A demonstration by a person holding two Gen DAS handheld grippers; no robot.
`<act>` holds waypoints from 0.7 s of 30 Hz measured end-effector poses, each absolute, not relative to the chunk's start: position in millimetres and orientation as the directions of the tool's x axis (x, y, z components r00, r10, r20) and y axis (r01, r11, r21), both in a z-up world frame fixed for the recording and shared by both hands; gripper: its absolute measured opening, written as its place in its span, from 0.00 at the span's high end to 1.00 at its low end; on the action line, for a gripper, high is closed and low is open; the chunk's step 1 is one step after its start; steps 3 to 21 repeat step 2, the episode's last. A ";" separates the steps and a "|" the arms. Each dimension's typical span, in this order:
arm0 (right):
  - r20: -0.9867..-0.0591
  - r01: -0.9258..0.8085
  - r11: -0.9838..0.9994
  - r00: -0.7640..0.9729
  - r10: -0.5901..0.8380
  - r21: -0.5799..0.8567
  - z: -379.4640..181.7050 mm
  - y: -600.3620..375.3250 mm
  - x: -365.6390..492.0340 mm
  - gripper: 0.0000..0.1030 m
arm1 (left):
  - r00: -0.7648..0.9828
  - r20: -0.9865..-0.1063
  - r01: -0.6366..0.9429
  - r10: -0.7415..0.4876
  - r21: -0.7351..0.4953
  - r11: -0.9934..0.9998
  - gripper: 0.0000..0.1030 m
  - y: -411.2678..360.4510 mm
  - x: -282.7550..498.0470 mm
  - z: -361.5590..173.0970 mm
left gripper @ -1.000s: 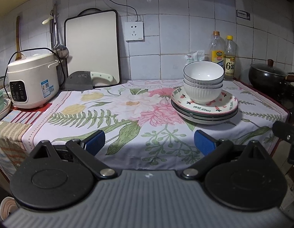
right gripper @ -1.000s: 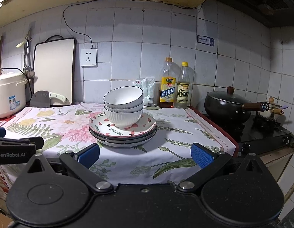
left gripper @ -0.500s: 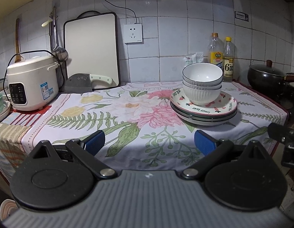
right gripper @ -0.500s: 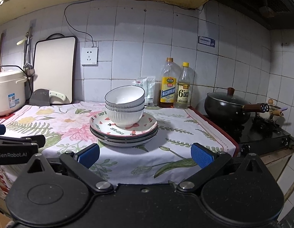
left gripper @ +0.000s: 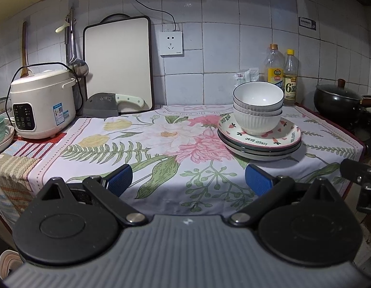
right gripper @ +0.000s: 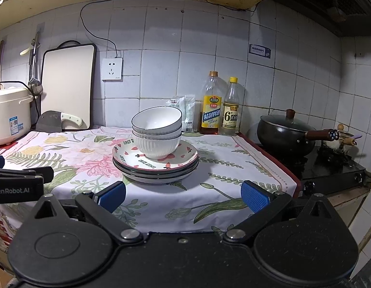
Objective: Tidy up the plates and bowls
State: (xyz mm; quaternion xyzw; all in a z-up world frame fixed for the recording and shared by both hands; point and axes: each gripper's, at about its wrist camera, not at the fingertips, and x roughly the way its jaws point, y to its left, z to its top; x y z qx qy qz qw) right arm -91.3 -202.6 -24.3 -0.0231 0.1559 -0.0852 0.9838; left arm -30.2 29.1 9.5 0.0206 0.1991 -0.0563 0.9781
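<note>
Three white ribbed bowls (left gripper: 258,110) (right gripper: 157,132) are nested and stand on a stack of plates (left gripper: 259,141) (right gripper: 155,165); the top plate has strawberry prints. The stack rests on a floral cloth (left gripper: 161,144) (right gripper: 223,168), right of the counter's middle. My left gripper (left gripper: 187,182) hovers open at the counter's front edge, with the stack ahead and to its right. My right gripper (right gripper: 183,194) is also open, just short of the front edge, and the stack lies straight ahead of it. Neither holds anything. The left gripper's body (right gripper: 17,182) shows in the right wrist view.
A rice cooker (left gripper: 41,103) stands at the left, with a cleaver (left gripper: 113,104) and a cutting board (left gripper: 118,64) against the wall. Two bottles (right gripper: 220,106) stand behind the stack. A black pot (right gripper: 285,132) sits on the stove at the right.
Both views have tilted slightly, so the plate stack appears a little lower and closer. Both grippers remain open and empty.
</note>
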 end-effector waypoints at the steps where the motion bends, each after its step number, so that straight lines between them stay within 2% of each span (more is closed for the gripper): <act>1: -0.303 0.162 0.984 0.937 -0.176 -0.072 -24.4 -202.6 -91.7 0.00 | 0.915 -0.390 0.117 -0.100 0.019 0.993 0.01 29.3 -30.3 9.7; 21: -0.303 0.163 0.984 0.937 -0.177 -0.072 -24.6 -203.2 -91.9 0.00 | 0.916 -0.388 0.113 -0.098 0.016 0.993 0.01 30.0 -30.3 10.1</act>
